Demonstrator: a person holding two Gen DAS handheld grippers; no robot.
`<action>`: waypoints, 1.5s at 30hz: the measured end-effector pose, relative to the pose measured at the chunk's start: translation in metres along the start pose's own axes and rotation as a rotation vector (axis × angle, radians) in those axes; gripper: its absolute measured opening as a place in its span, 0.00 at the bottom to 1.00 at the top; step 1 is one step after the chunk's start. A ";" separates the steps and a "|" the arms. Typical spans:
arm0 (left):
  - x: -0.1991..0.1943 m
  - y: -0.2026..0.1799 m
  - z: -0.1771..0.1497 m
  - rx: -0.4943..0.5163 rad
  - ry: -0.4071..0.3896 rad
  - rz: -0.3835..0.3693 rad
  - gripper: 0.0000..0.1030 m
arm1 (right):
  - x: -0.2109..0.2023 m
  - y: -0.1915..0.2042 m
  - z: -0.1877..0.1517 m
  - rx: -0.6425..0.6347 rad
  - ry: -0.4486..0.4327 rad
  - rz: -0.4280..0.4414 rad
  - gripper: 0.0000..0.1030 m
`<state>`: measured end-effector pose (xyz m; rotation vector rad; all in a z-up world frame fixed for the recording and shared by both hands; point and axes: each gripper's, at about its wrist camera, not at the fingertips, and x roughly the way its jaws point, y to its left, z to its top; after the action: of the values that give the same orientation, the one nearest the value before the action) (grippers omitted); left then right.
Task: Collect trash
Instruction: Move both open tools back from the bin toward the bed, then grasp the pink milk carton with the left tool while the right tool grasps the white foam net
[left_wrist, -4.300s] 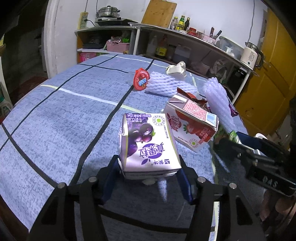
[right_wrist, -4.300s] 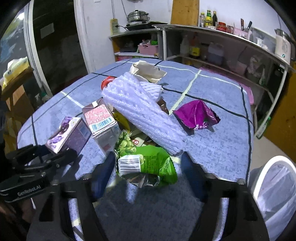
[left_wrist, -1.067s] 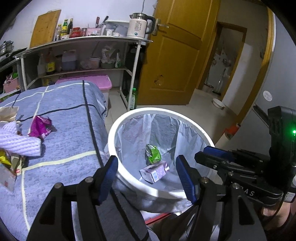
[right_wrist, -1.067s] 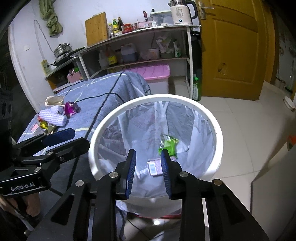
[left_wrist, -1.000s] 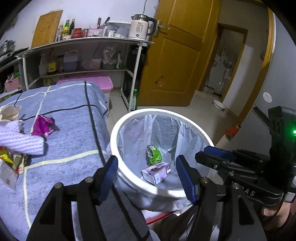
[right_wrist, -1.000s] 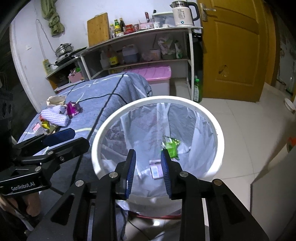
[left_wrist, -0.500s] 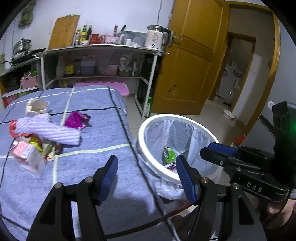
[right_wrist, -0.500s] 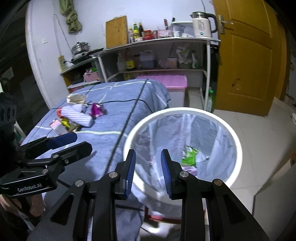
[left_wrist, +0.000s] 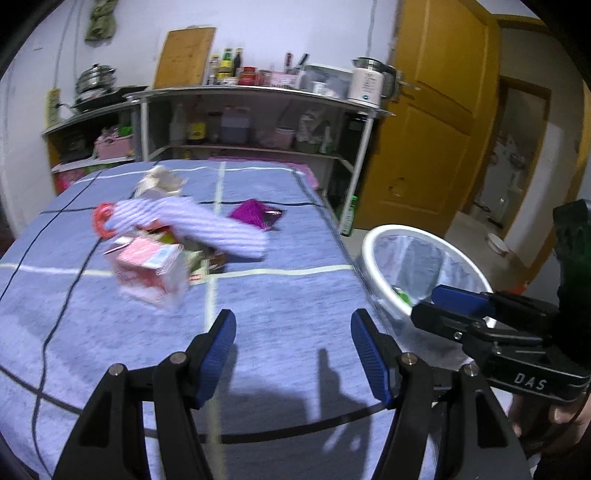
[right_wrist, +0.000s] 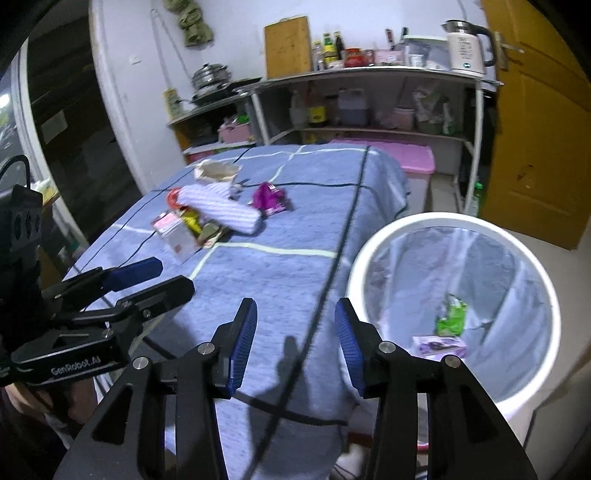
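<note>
Trash is partly collected: a purple carton (right_wrist: 439, 345) and a green wrapper (right_wrist: 450, 318) lie in the white bin (right_wrist: 402, 221), right of the table (left_wrist: 280, 295). The pile (left_wrist: 184, 236) (foam sleeve, red carton, magenta packet) waits at the far left. Left gripper (left_wrist: 293, 350) is wide and empty; right gripper (right_wrist: 295, 347), jaws just opening, holds nothing; both tilt down over the near edge

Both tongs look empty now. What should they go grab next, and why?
Probably reach the left tongs for the pink carton: it is the nearest piece in the pile on the table. The bin already holds two pieces, and the right tongs, just opening, hold nothing.
</note>
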<state>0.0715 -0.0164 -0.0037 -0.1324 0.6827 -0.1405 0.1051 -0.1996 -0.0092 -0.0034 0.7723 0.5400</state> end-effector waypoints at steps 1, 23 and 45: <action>-0.001 0.007 -0.002 -0.011 -0.001 0.010 0.65 | 0.003 0.004 0.001 -0.010 0.005 0.009 0.44; 0.033 0.093 0.017 -0.266 0.014 0.140 0.77 | 0.066 0.037 0.043 -0.108 0.037 0.044 0.44; 0.029 0.143 0.003 -0.401 0.037 0.275 0.77 | 0.117 0.063 0.070 -0.226 0.073 0.060 0.44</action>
<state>0.1080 0.1190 -0.0429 -0.4180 0.7529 0.2611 0.1908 -0.0777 -0.0247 -0.2108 0.7806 0.6852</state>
